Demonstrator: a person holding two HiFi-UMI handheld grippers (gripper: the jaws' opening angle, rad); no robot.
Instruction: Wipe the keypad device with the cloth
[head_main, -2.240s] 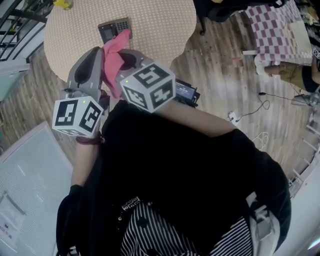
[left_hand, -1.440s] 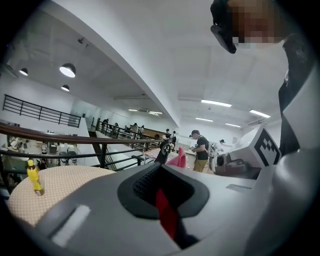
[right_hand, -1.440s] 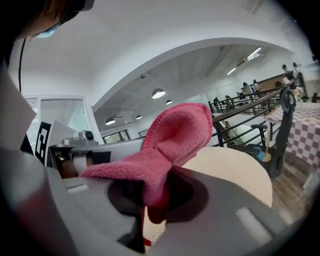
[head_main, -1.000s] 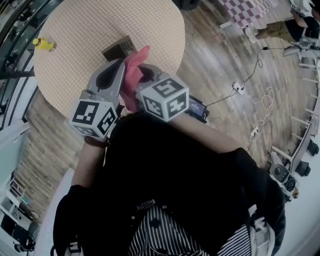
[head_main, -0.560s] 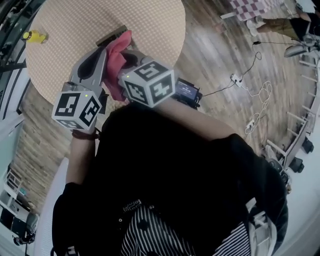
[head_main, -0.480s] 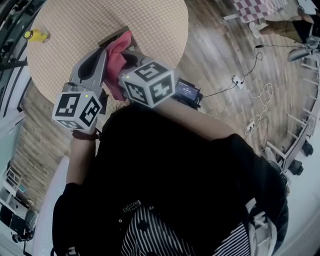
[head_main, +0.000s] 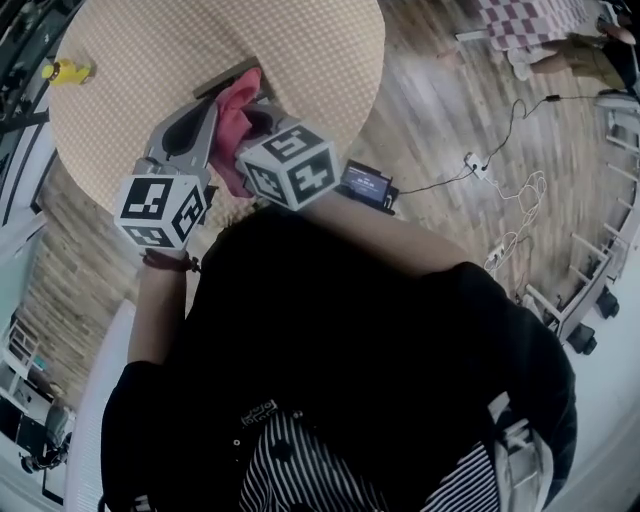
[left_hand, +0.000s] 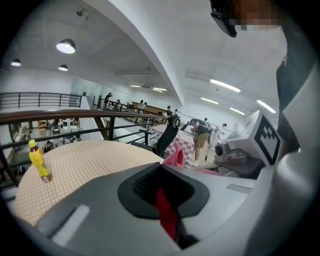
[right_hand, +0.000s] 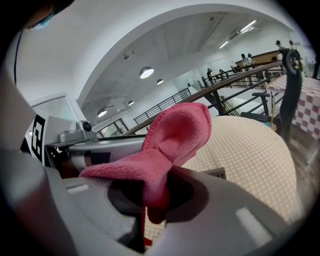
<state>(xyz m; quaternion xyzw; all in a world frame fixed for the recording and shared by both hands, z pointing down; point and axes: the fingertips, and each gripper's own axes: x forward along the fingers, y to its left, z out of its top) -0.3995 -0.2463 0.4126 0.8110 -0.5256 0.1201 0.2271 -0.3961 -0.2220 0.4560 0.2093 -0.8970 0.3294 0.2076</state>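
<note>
A pink cloth (head_main: 236, 112) stands up between my two grippers, which I hold side by side above the near part of the round table (head_main: 320, 50). My right gripper (head_main: 258, 112) is shut on the cloth (right_hand: 172, 137), whose folded end sticks out past the jaws. Just left of it, my left gripper (head_main: 200, 118) has its jaws together with nothing seen between them, and the cloth (left_hand: 175, 157) peeks over its tip. The dark keypad device (head_main: 222, 78) lies on the table beyond the cloth, mostly hidden; a corner of the device (right_hand: 215, 173) shows past the right jaws.
A small yellow bottle (head_main: 61, 71) stands at the table's far left edge. A dark box with a lit screen (head_main: 367, 185) and cables (head_main: 485, 160) lie over the wooden floor to the right. A black office chair (left_hand: 169, 134) stands beyond the table.
Both grippers stay close together with the cloth held in the right one. They have shifted slightly left in the head view, and the view itself has swung a little.
</note>
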